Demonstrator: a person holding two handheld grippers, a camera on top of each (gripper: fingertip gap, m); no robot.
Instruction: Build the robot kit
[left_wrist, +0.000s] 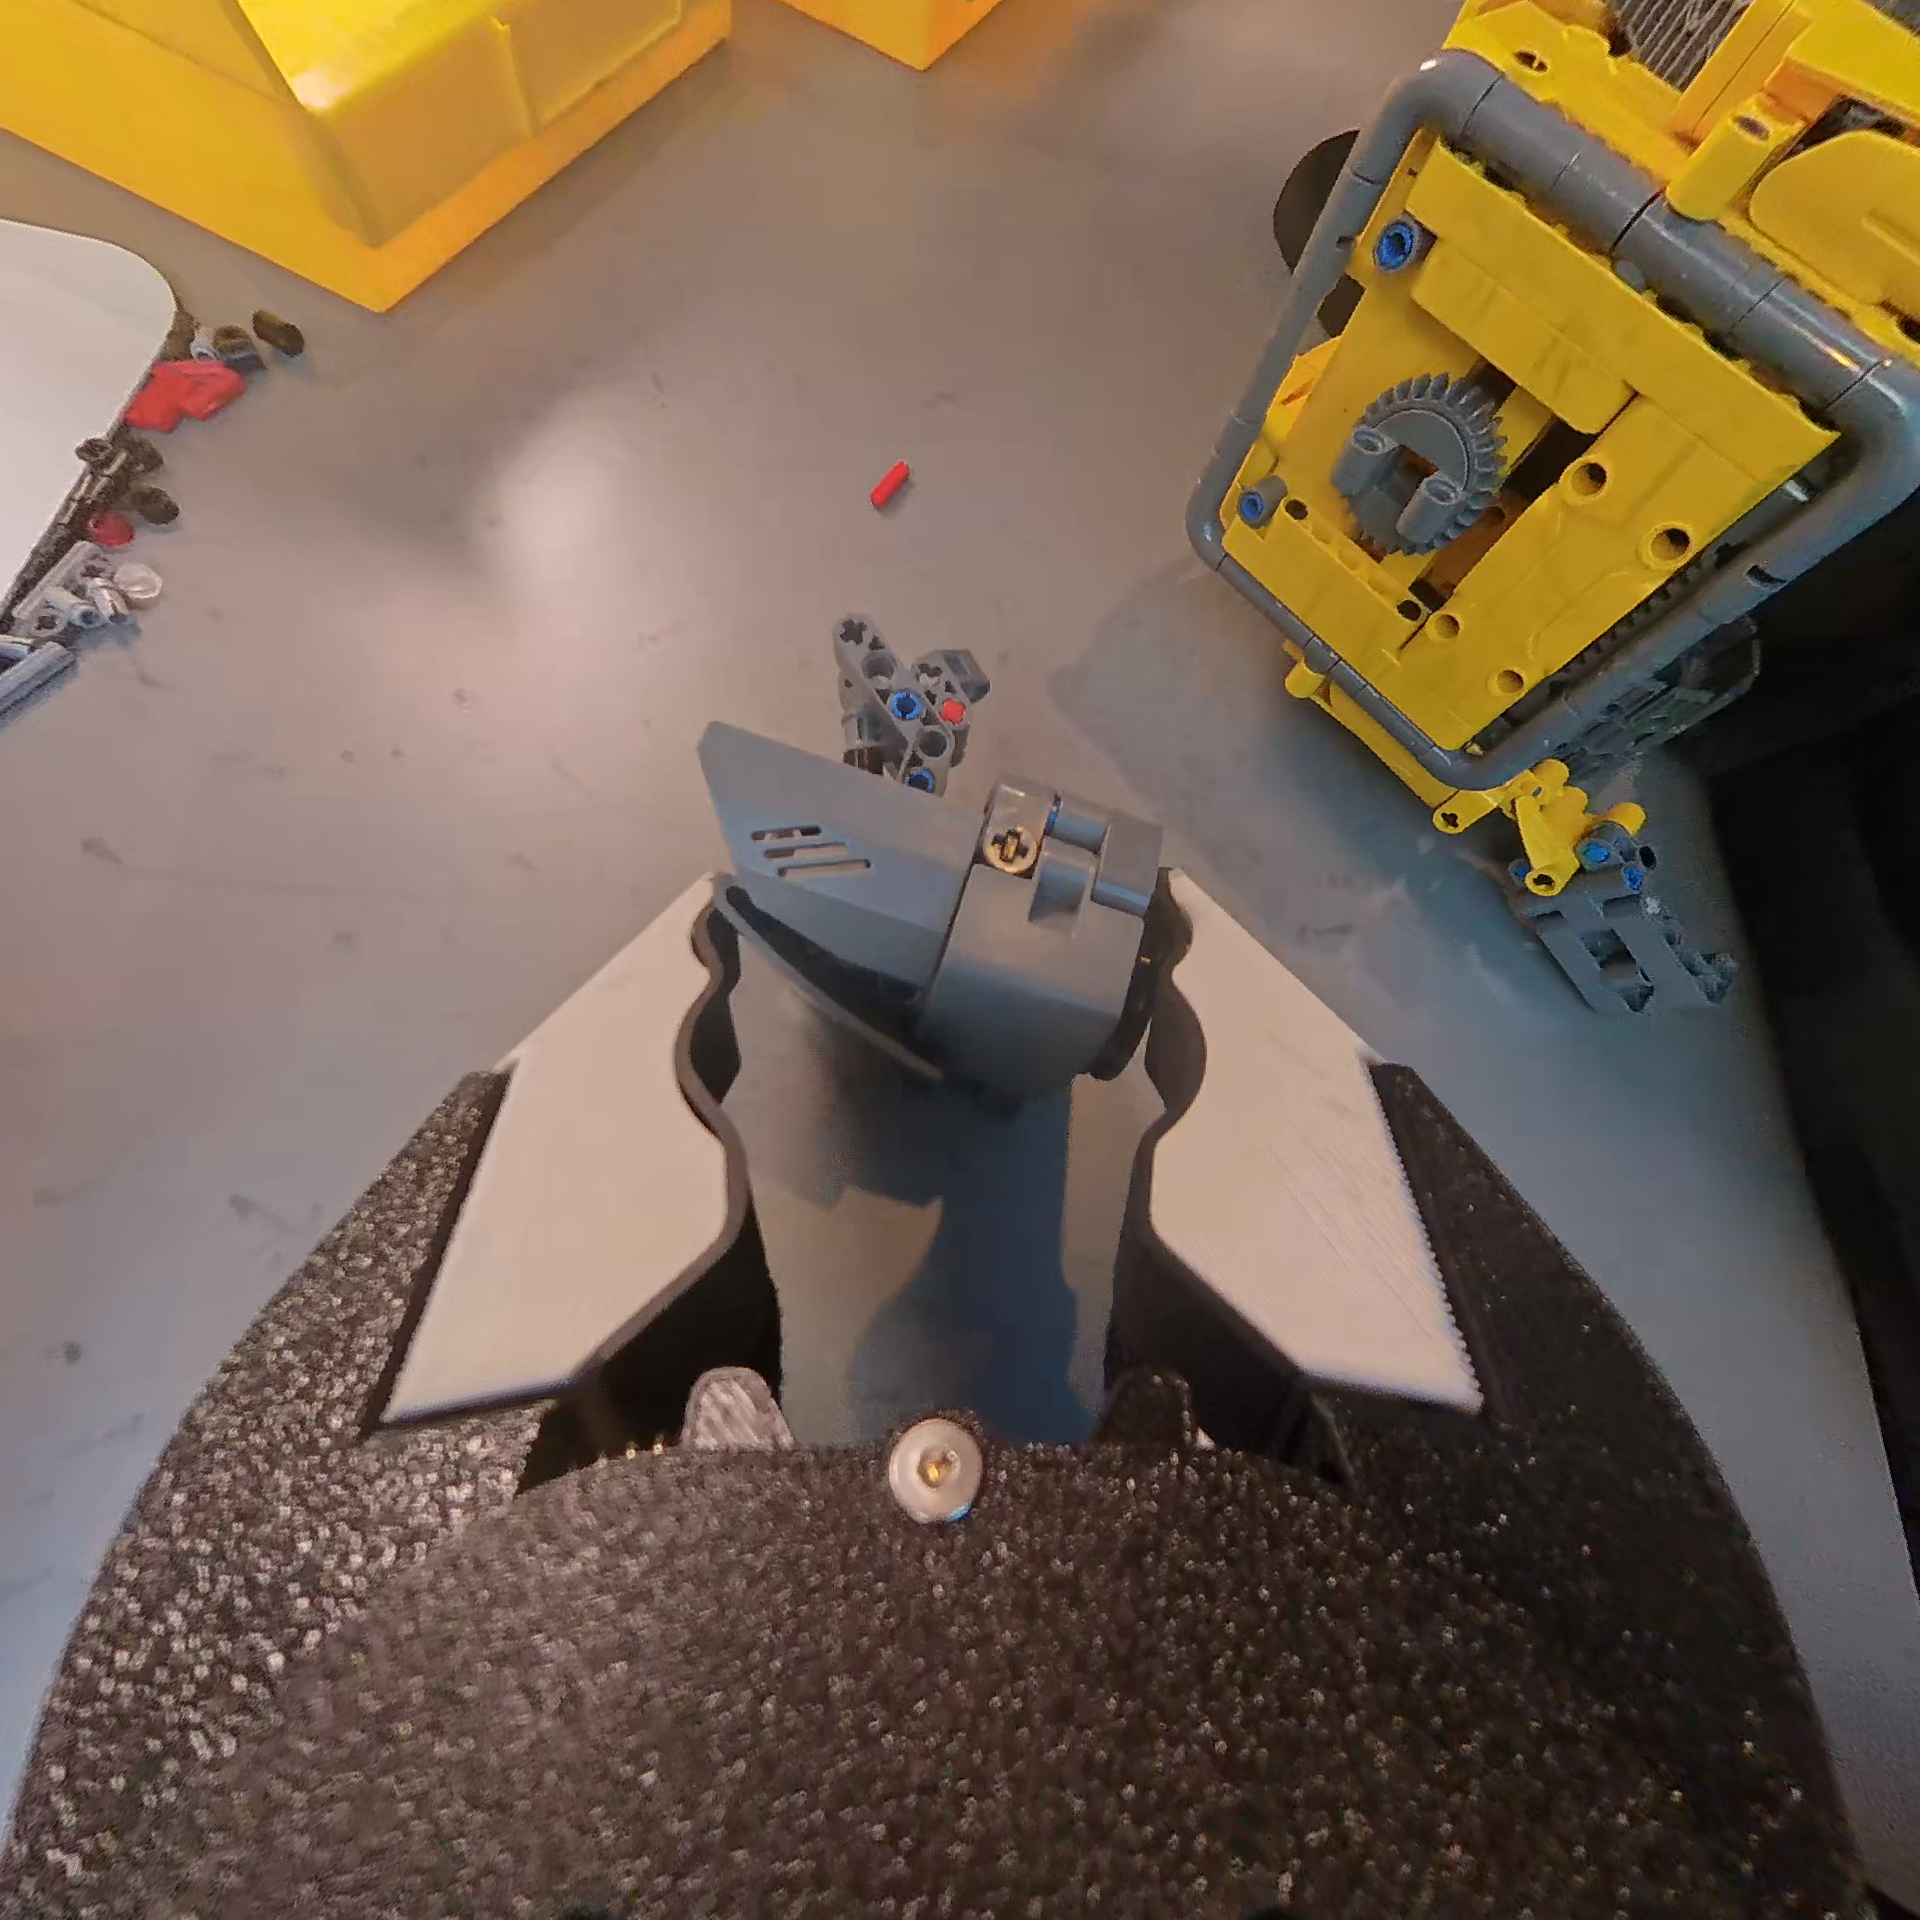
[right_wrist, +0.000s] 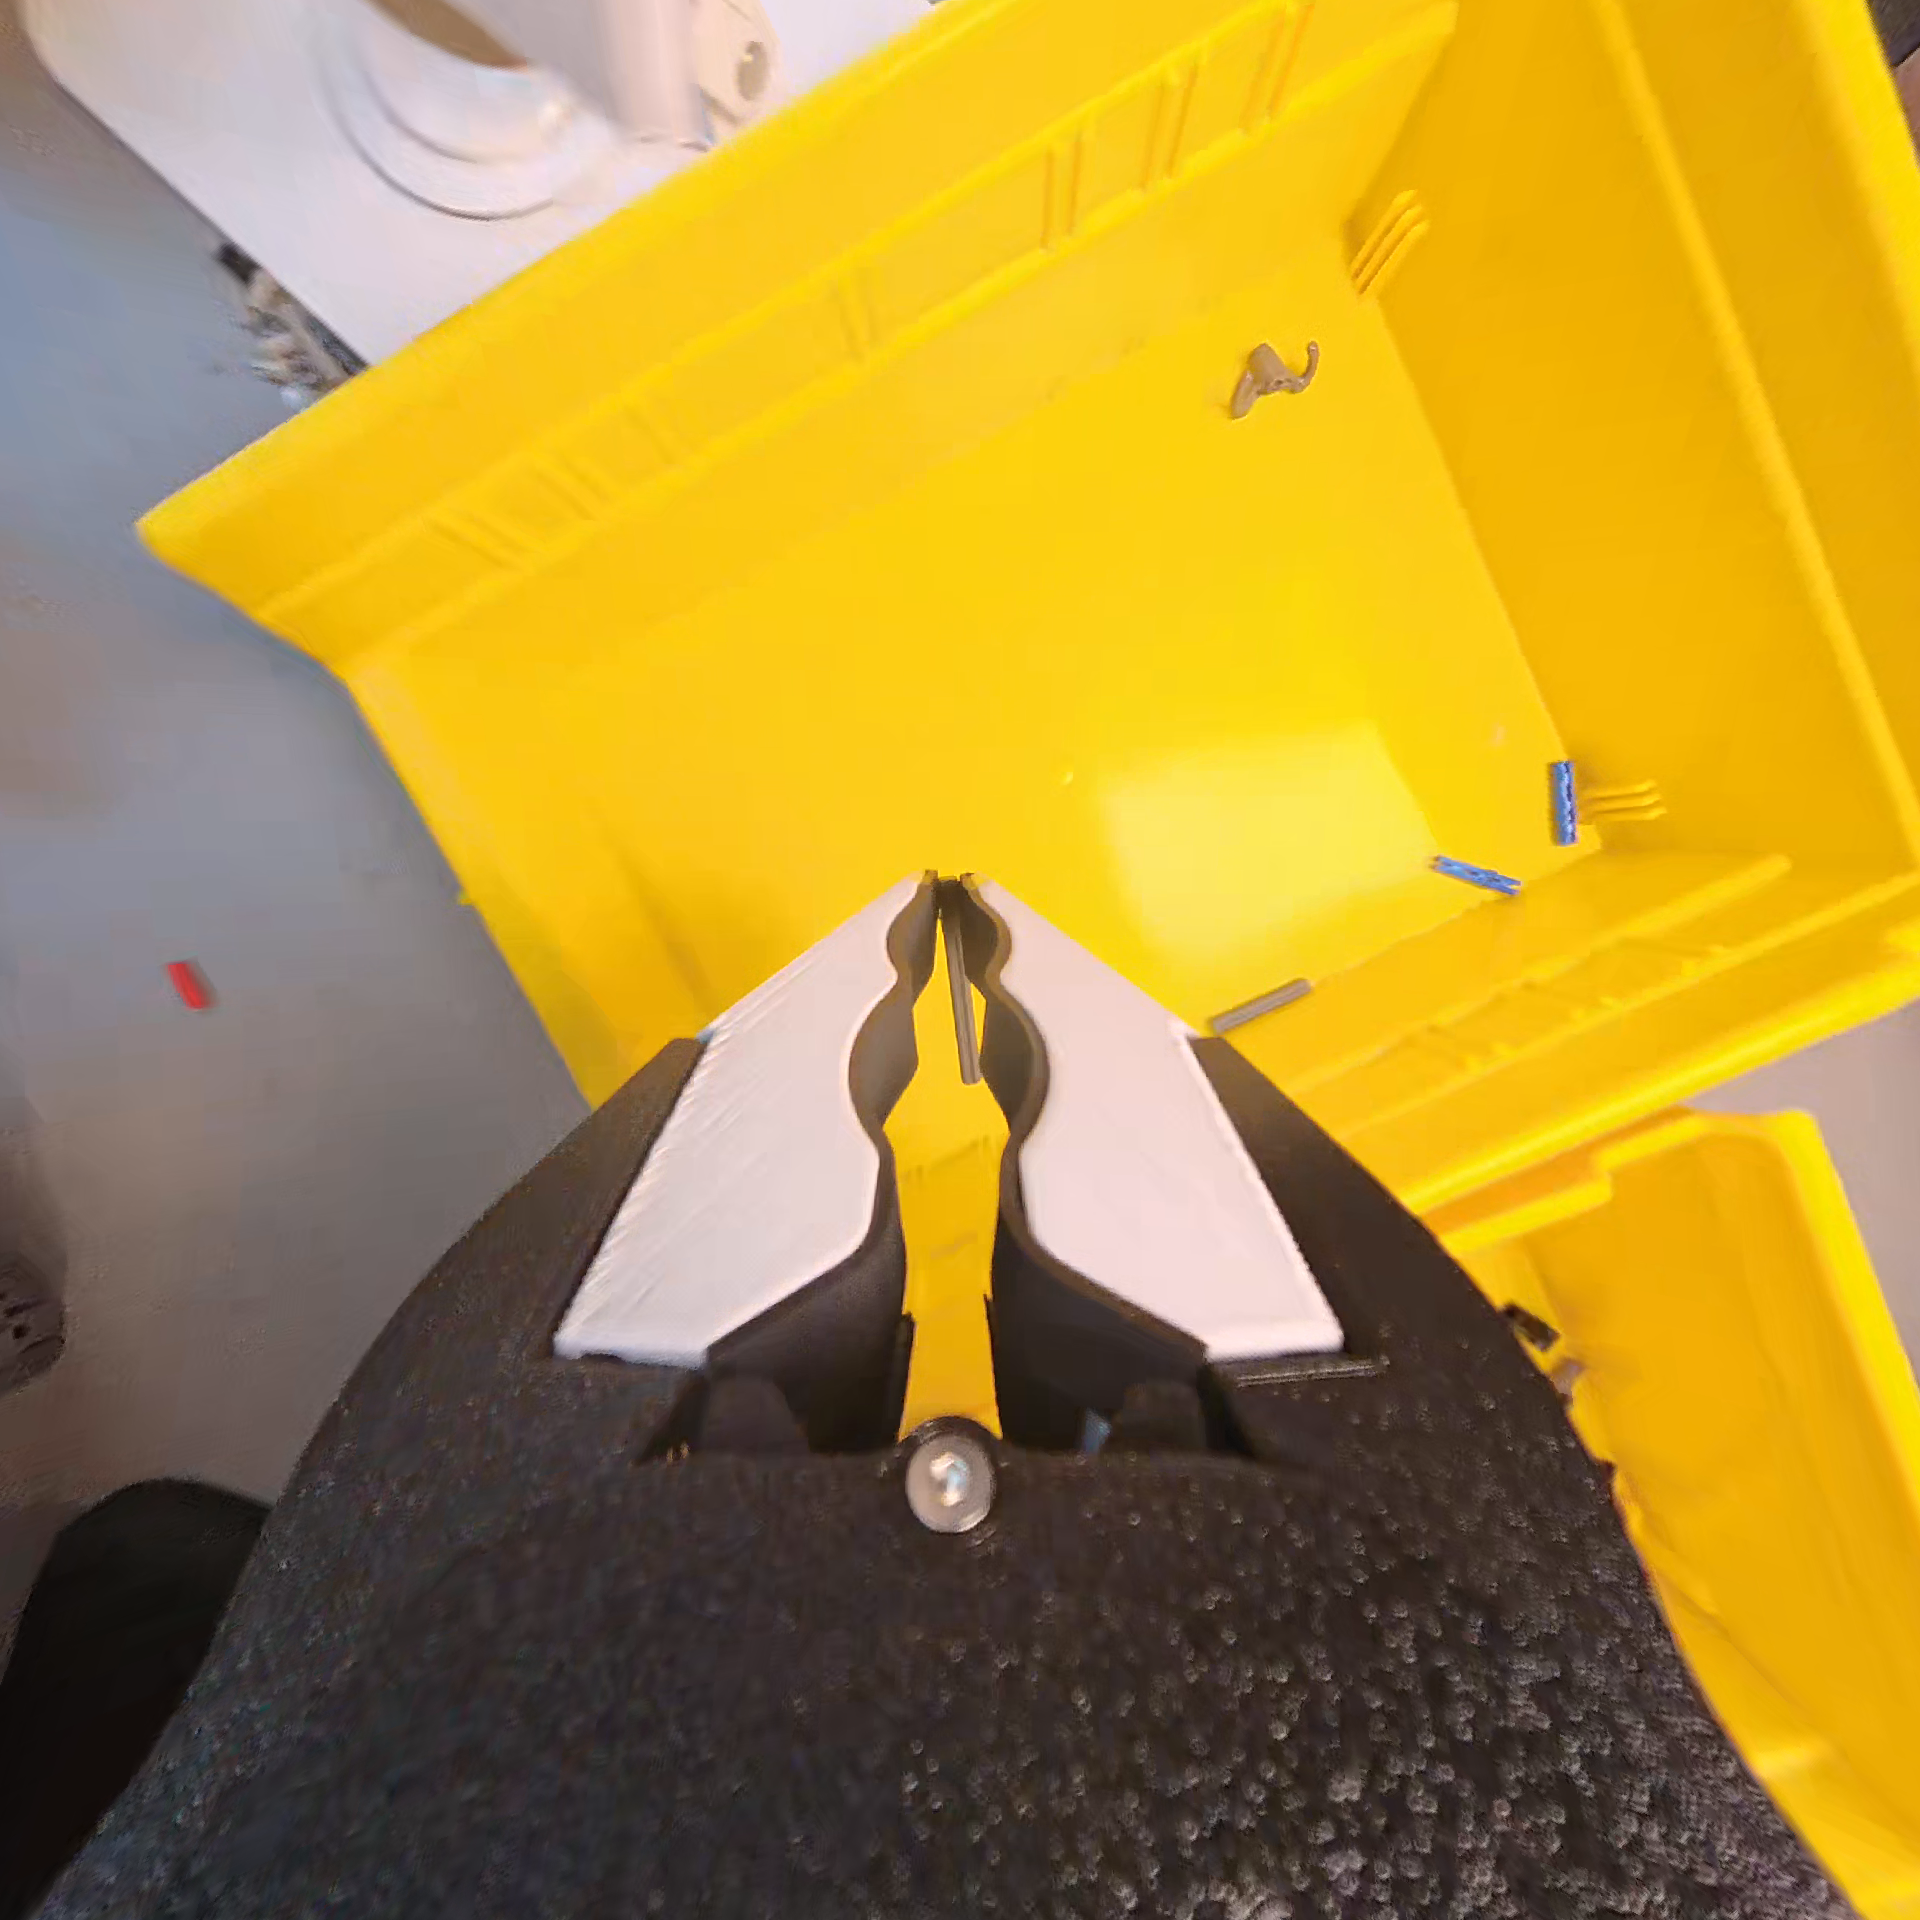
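Grey plastic brick assembly (left_wrist: 935, 925), a slotted angled panel joined to a rounded block with a cross-headed pin, sits clamped in my left gripper (left_wrist: 940, 894), above the grey tabletop (left_wrist: 520, 831). Just beyond it on the table lies a small grey beam cluster with blue and red pins (left_wrist: 904, 707), and farther off a lone red pin (left_wrist: 890, 484). To the right stands a large yellow brick-built machine with a grey pipe frame and a dark gear (left_wrist: 1538, 416). Loose black, red and grey small parts (left_wrist: 135, 488) lie scattered at the far left.

My right gripper (right_wrist: 948, 883) has its fingers together on a thin dark grey axle rod (right_wrist: 961, 997), held over the open yellow plastic bin (right_wrist: 935, 675). Inside the bin I see two blue pins (right_wrist: 1475, 875), a grey rod (right_wrist: 1257, 1005) and a tan hook-shaped piece (right_wrist: 1273, 379). A second yellow bin (right_wrist: 1714, 1455) sits at the lower right.
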